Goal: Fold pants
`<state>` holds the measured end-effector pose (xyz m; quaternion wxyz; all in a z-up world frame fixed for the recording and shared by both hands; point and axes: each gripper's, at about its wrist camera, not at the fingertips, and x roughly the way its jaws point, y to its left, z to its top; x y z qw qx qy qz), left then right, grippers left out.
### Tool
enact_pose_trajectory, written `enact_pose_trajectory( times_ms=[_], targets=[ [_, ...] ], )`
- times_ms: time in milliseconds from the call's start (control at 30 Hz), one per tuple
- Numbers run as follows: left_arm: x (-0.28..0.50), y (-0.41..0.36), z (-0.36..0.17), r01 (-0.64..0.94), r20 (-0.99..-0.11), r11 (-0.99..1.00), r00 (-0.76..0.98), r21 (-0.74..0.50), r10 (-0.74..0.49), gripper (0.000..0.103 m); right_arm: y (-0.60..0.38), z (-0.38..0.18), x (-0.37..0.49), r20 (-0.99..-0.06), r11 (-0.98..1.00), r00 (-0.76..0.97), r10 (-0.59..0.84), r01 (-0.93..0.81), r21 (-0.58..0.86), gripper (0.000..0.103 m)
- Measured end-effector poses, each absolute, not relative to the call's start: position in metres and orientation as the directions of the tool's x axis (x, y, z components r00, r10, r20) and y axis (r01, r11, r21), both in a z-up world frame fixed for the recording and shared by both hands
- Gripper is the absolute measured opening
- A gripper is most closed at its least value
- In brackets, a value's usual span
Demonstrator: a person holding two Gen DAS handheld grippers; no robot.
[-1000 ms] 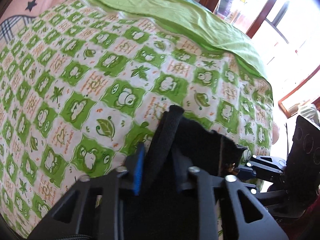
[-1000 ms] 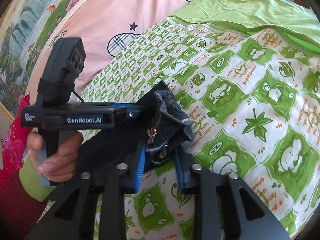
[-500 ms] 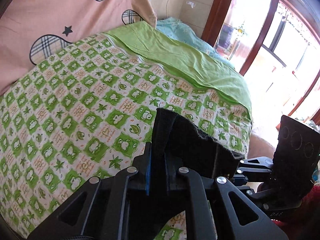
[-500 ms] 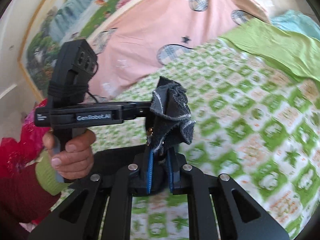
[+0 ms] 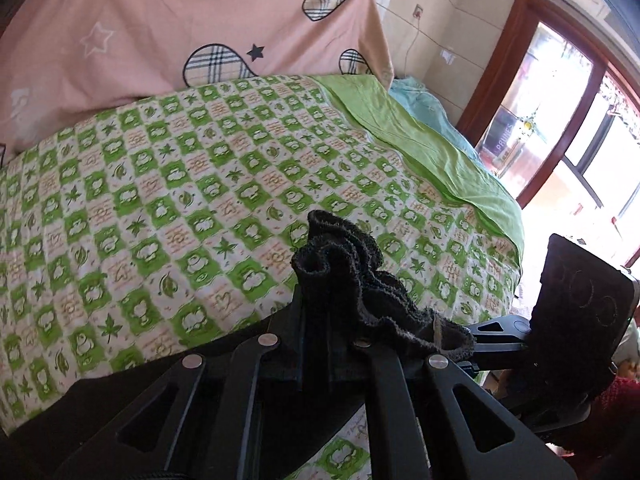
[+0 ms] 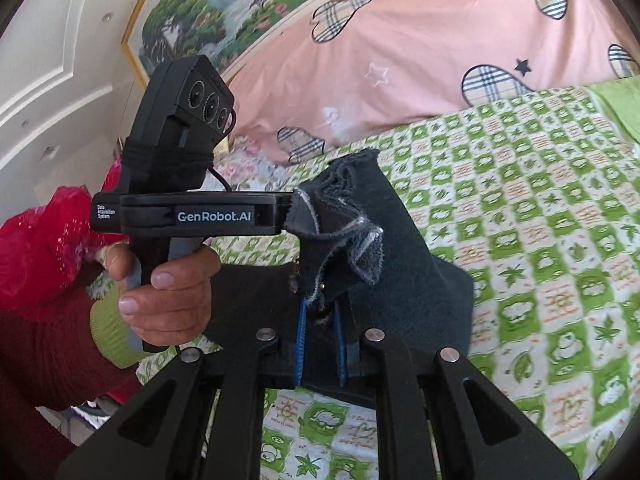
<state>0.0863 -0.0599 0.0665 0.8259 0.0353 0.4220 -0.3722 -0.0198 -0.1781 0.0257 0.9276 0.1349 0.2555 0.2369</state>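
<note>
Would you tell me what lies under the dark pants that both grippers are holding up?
Under the pants lies the green frog-print bedsheet. The cloth and the grippers hide the patch straight below.

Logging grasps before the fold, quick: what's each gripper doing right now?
Left gripper: shut on the black pants.
Right gripper: shut on the same pants, above the bedsheet.
</note>
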Motion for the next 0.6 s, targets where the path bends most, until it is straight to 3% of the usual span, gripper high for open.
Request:
enact_pose_trajectory(
  times_ms=[433,600],
  targets=[
    [0.088,-0.003,0.002,0.475,-0.769,0.813,0.359,-0.337,-0.529,0.005,-0.138,-0.014,0.013,-0.565,0.848,0.633,0.529,-0.413,0.332,0.014],
    [0.086,0.015,-0.018,0.4,-0.788,0.84,0.346,-0.367,-0.509,0.006,-0.13,-0.027,0.017,-0.609,0.843,0.585,0.536,-0.409,0.35,0.019]
  ],
)
